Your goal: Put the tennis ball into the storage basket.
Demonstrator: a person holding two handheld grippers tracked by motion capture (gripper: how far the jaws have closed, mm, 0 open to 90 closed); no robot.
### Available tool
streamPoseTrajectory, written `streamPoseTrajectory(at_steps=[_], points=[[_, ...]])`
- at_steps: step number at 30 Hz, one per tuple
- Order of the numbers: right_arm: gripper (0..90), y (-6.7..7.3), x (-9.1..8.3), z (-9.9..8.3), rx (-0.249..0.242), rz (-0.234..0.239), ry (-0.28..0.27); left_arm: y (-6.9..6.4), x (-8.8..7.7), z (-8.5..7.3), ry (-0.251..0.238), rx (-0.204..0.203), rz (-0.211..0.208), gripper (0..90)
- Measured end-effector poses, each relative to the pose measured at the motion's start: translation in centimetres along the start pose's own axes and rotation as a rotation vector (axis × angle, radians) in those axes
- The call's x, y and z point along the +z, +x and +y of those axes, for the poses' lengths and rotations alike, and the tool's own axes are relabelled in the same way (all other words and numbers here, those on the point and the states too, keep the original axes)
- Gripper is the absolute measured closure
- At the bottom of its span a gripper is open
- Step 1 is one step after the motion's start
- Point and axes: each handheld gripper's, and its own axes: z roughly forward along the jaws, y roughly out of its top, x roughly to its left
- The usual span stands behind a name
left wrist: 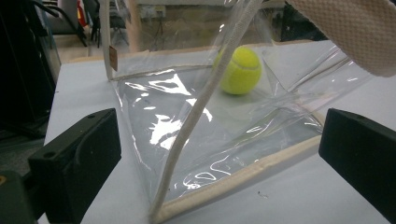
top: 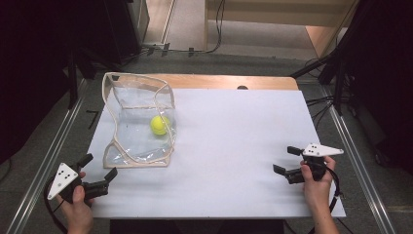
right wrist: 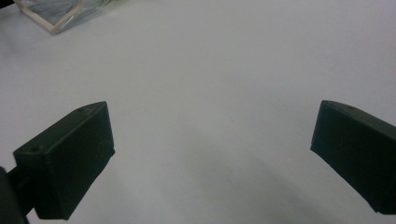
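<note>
High view: a clear plastic bag (top: 139,122) with cream edging stands on the left part of a white table (top: 234,146), slumped and open, with a yellow tennis ball (top: 159,125) lying inside it near its right wall. The left gripper (top: 101,167) sits at the near left corner of the table, held in a hand (top: 78,209), its jaws spread wide and pointing toward the bag's near corner, close to it but not touching. The right gripper (top: 286,160) is held low over the near right part of the table, well apart from the bag, jaws likewise spread with nothing between them.

Left gripper view: the two black jaws stand far apart at the bottom corners, and the bag's near corner (left wrist: 187,186) lies between and just beyond them. The ball (left wrist: 241,70) rests on the bag's floor farther back, seen through the clear plastic.

Right gripper view: the jaws are wide open over bare white table (right wrist: 210,84), and a corner of the bag (right wrist: 60,16) shows at the top left.
</note>
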Motion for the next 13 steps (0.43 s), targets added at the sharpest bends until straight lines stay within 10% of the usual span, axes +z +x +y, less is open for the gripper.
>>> streamPoseTrajectory(at_steps=[13], points=[[0.0,-0.3,-1.1,-1.7,0.036,-0.054,-0.103,-0.1,0.0,0.0,0.002,0.0,0.005,0.0]])
